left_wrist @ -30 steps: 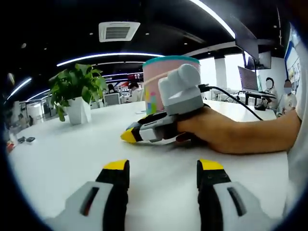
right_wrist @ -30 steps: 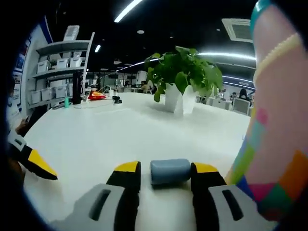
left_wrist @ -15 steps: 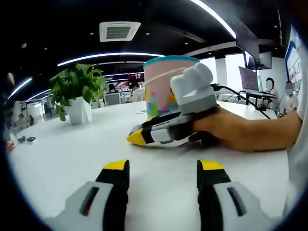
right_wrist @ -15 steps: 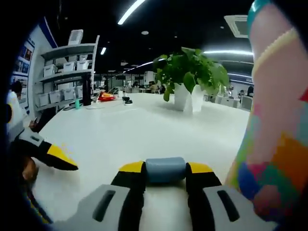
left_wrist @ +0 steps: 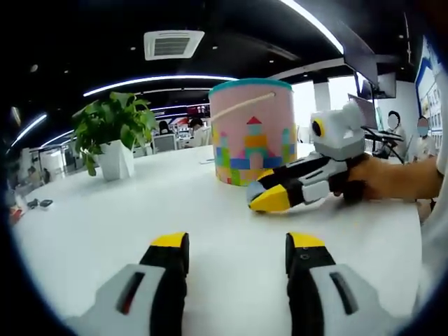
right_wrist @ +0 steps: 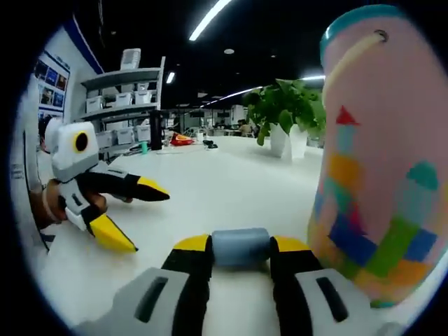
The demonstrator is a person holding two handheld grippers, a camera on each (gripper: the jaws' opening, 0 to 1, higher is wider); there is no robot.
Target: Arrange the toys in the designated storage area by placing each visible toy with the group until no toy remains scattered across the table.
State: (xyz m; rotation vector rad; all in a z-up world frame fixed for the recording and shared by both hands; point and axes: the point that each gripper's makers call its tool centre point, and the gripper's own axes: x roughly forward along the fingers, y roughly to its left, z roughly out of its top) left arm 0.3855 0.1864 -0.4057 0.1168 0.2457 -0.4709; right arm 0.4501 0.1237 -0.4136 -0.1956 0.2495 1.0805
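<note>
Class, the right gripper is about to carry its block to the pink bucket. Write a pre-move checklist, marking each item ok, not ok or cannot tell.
1. Blue cylinder block held between the right gripper jaws: ok.
2. Pink bucket upright on the white table: ok.
3. Bucket open at the top: cannot tell, the views sit below its teal rim.
4. Left gripper empty, jaws apart: ok.
5. Left gripper apart from the right gripper's path: ok, it sits off to one side in the right gripper view.
6. Other toys scattered on the table: cannot tell.
</note>
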